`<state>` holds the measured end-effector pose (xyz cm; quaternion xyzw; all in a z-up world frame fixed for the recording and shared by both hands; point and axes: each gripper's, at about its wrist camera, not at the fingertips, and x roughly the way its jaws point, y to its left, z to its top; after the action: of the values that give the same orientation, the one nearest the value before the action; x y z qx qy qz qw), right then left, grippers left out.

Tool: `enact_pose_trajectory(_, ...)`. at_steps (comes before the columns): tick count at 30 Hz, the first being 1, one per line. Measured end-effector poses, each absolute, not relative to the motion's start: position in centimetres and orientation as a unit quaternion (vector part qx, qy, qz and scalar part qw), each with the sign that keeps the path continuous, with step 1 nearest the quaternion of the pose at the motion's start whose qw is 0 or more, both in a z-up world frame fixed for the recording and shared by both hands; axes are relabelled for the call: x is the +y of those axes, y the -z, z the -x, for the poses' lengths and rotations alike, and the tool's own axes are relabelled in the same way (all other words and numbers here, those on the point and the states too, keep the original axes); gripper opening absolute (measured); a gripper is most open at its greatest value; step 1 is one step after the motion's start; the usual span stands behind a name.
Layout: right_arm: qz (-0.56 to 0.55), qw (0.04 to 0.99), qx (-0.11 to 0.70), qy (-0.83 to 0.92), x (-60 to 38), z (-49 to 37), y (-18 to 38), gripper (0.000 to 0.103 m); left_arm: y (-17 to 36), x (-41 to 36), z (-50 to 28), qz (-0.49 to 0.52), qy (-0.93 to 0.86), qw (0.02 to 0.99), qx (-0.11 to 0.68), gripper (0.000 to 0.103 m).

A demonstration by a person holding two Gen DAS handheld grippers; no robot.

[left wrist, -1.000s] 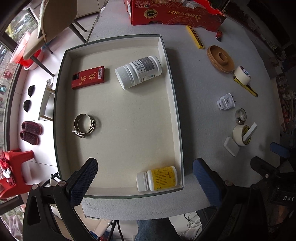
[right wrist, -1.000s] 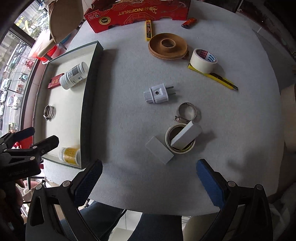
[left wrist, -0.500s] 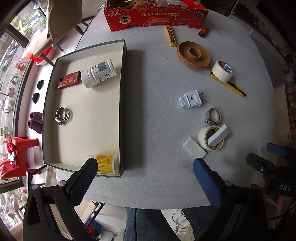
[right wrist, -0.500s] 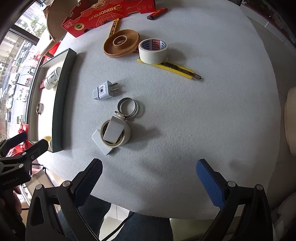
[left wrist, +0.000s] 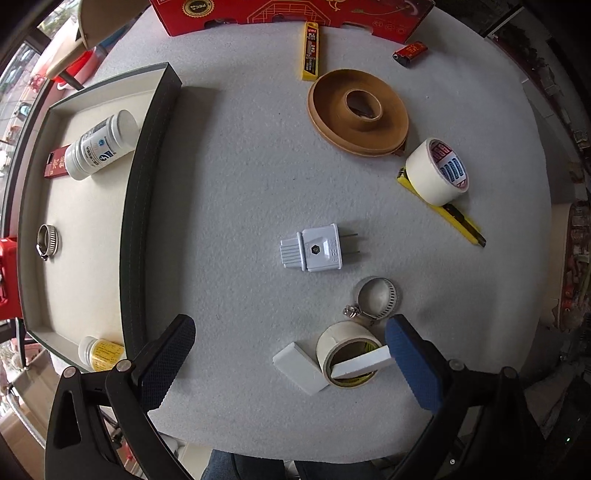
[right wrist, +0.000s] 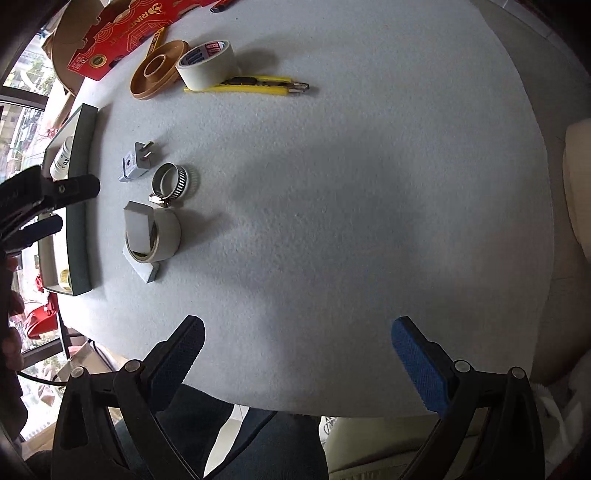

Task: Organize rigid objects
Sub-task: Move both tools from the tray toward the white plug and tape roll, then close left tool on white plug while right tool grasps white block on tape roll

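Observation:
In the left wrist view, my left gripper (left wrist: 288,332) hangs open and empty over the grey table, just short of a white plug (left wrist: 317,249). A metal hose clamp (left wrist: 375,297), a small tape roll (left wrist: 347,352) with a white block (left wrist: 364,365) leaning in it, and a second white block (left wrist: 301,367) lie by its right finger. The dark-rimmed tray (left wrist: 144,206) at the left holds a white bottle (left wrist: 99,147), a red box (left wrist: 55,166), another clamp (left wrist: 48,240) and a yellow bottle (left wrist: 98,354). My right gripper (right wrist: 298,332) is open over bare table, right of the plug (right wrist: 137,162) and clamp (right wrist: 171,181).
A brown disc (left wrist: 358,112), a masking tape roll (left wrist: 437,173), a yellow utility knife (left wrist: 461,221), a yellow blade case (left wrist: 310,51) and a red lighter (left wrist: 410,53) lie farther back. A red carton (left wrist: 295,11) stands at the far edge. The table edge is near both grippers.
My left gripper has swung right from above the tray to above the plug and tape roll, and come closer. My right gripper has turned right, so the loose items now lie at its left.

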<state>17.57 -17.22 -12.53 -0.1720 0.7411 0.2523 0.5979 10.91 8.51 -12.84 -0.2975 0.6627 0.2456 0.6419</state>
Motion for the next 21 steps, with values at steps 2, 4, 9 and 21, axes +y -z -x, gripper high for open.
enact_pose_trajectory(2, 0.178, 0.595, 0.746, -0.24, -18.6, -17.4, 12.9, 0.102, 14.0, 8.7, -12.1, 0.3, -0.255, 0.64, 0.66, 0.103)
enact_pose_trajectory(4, 0.18, 0.597, 0.748, -0.228, -19.8, -17.4, 13.0, 0.102, 14.9, 9.0, -13.1, 0.296, -0.265, 0.643, 0.655, 0.103)
enact_pose_trajectory(9, 0.167, 0.596, 0.758, -0.205, -21.3, -17.9, 13.3, 0.102, 17.0, 9.6, -14.3, 0.253, -0.286, 0.638, 0.669, 0.103)
enact_pose_trajectory(21, 0.175, 0.602, 0.734, -0.262, -16.6, -18.0, 12.5, 0.102, 17.9, 11.6, -12.0, 0.291, -0.296, 0.629, 0.658, 0.103)
